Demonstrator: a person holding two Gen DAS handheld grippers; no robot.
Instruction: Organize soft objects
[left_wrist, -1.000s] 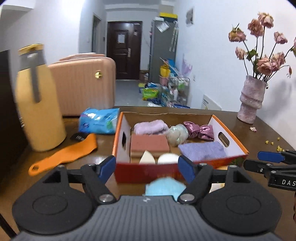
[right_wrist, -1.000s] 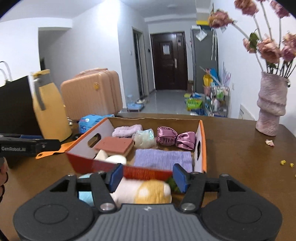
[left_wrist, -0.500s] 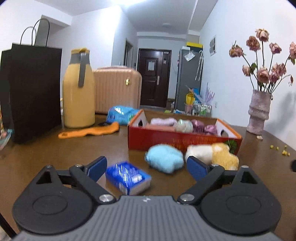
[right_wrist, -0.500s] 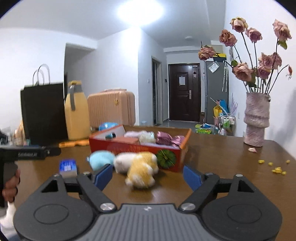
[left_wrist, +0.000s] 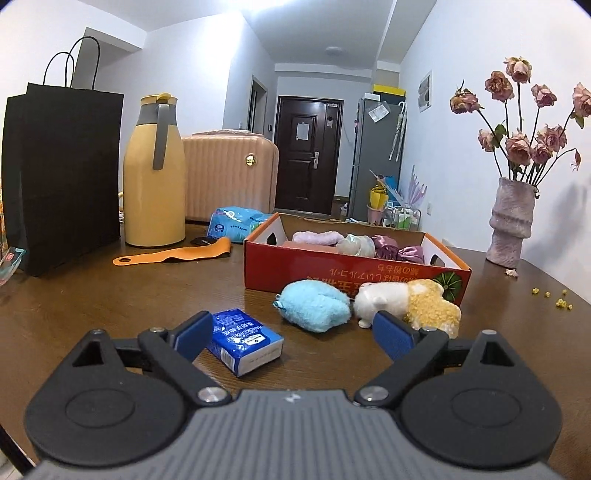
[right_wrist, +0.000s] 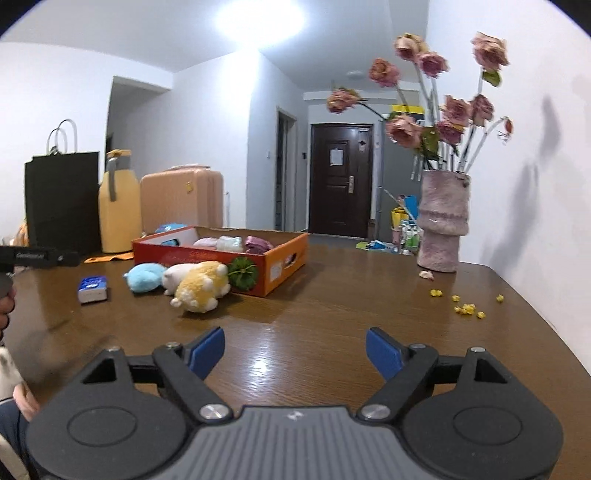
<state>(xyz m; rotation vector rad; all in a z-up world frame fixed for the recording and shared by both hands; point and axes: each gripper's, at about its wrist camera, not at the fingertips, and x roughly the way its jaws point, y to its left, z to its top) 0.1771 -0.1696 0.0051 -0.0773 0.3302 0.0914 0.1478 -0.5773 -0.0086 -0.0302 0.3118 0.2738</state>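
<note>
A red and orange cardboard box (left_wrist: 343, 267) (right_wrist: 280, 264) stands on the brown table and holds several soft items, among them pink and purple cloths. In front of it lie a light blue plush (left_wrist: 314, 304) (right_wrist: 144, 277) and a white and yellow plush (left_wrist: 410, 301) (right_wrist: 201, 286). A blue tissue pack (left_wrist: 243, 339) (right_wrist: 92, 289) lies nearer. My left gripper (left_wrist: 293, 334) is open, low over the table; the tissue pack sits by its left pad, untouched. My right gripper (right_wrist: 295, 350) is open over bare table, well back and to the right of the plushes.
A yellow thermos jug (left_wrist: 153, 173), a black paper bag (left_wrist: 61, 173), an orange strap (left_wrist: 173, 254) and a blue wipes pack (left_wrist: 236, 223) stand left of the box. A pink vase of dried roses (right_wrist: 443, 221) is at the right, with yellow crumbs (right_wrist: 465, 306). A person's hand (right_wrist: 5, 306) shows at left.
Both grippers have pulled back from the box and opened wider. The two plushes, which lay between the jaws, now rest on the table in front of the box. The tissue pack came into view.
</note>
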